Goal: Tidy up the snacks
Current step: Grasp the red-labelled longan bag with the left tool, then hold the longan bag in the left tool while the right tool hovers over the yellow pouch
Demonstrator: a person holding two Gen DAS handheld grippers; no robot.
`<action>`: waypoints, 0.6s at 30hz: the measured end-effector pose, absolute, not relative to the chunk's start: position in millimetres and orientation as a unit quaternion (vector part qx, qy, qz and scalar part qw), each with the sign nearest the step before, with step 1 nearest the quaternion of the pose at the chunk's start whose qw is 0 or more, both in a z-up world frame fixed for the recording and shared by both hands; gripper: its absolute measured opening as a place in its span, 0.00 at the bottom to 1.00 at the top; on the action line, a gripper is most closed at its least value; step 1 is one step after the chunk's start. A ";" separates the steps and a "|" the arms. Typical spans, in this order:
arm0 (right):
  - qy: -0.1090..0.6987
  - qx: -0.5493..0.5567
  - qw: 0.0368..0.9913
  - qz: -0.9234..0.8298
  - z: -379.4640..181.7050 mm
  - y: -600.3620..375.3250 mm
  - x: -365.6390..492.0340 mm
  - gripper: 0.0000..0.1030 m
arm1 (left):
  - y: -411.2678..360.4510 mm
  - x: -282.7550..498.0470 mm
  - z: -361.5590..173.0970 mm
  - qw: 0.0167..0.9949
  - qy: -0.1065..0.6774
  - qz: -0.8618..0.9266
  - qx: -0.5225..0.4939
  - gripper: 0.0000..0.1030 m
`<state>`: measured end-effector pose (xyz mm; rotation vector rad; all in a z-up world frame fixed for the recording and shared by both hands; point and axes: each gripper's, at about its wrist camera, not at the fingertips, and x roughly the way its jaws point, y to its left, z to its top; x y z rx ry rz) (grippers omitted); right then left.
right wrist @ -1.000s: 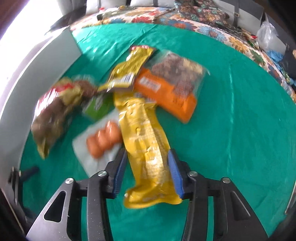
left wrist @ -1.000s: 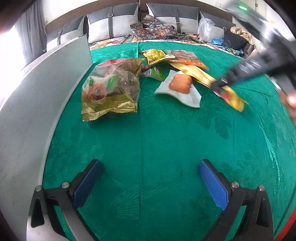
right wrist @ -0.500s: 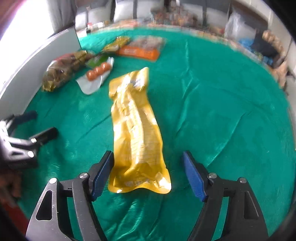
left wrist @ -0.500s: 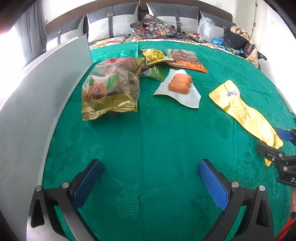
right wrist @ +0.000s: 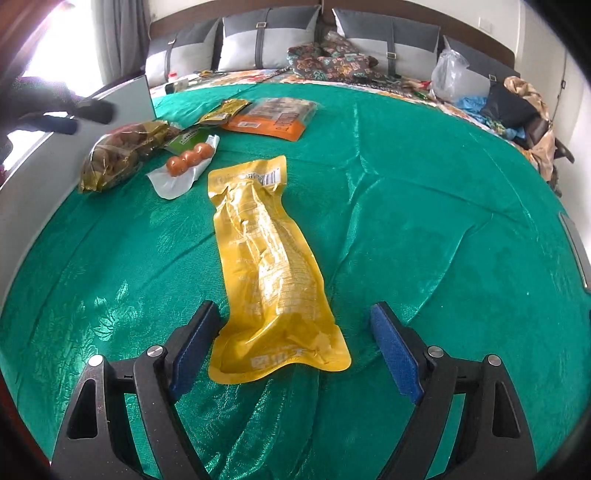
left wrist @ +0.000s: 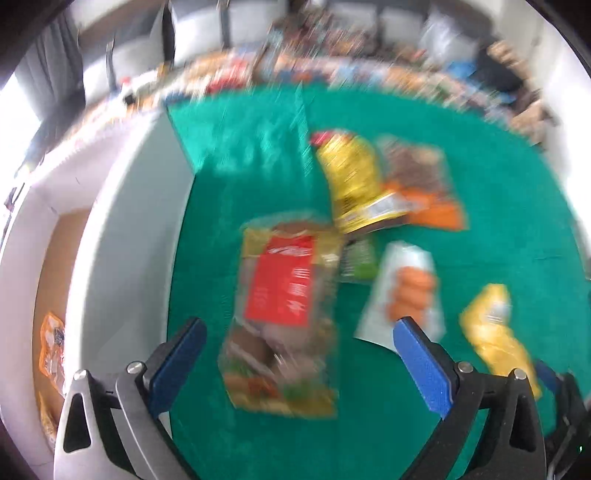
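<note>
My right tongs (right wrist: 291,343) have just opened wide, leaving the long yellow pouch (right wrist: 267,273) flat on the green bed cover (right wrist: 443,240) apart from the pile, while my wide, empty left tongs (left wrist: 297,354) swing over the red-labelled bag (left wrist: 284,310).

A home bedroom. A bed spread with a green patterned cover (right wrist: 424,206) carries the snack packets; behind it runs a padded headboard (right wrist: 266,40) of grey and pale panels with straps. A floral quilt (right wrist: 332,59) lies bunched at the head, with a clear plastic bag (right wrist: 452,79) and heaped clothing (right wrist: 517,107) alongside. Curtains (right wrist: 122,33) hang by a bright window at the left. A pale box wall (left wrist: 125,236) borders the cover; the blurred left view suggests a cardboard interior.
</note>
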<state>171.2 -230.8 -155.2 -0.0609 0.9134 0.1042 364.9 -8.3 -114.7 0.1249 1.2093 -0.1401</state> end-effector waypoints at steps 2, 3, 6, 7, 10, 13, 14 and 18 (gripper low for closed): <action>0.441 -0.029 0.896 0.050 -155.1 -230.9 171.3 0.83 | -8.1 377.9 -131.8 0.808 0.584 -0.051 0.065 0.77; 0.441 -0.029 0.896 0.050 -155.3 -231.0 171.2 0.83 | -8.5 380.0 -137.0 0.807 0.586 -0.055 0.054 0.63; 0.441 -0.029 0.896 0.050 -155.3 -230.9 171.3 0.83 | -5.8 367.4 -135.6 0.823 0.563 -0.069 0.031 0.58; 0.441 -0.030 0.896 0.050 -155.4 -230.9 171.3 0.83 | -5.9 359.5 -134.1 0.826 0.558 -0.074 0.033 0.57; 0.441 -0.029 0.896 0.050 -155.2 -231.2 171.3 0.83 | -10.6 318.8 -129.2 0.832 0.546 -0.088 0.039 0.54; 0.441 -0.029 0.896 0.050 -155.2 -231.1 171.4 0.83 | -15.8 263.5 -128.9 0.836 0.539 -0.102 0.025 0.54; 0.441 -0.029 0.896 0.050 -155.5 -231.2 171.3 0.83 | -18.6 242.3 -128.8 0.838 0.535 -0.108 0.021 0.54; 0.441 -0.030 0.896 0.050 -155.6 -231.3 171.3 0.83 | -22.0 191.9 -130.7 0.854 0.510 -0.100 -0.005 0.67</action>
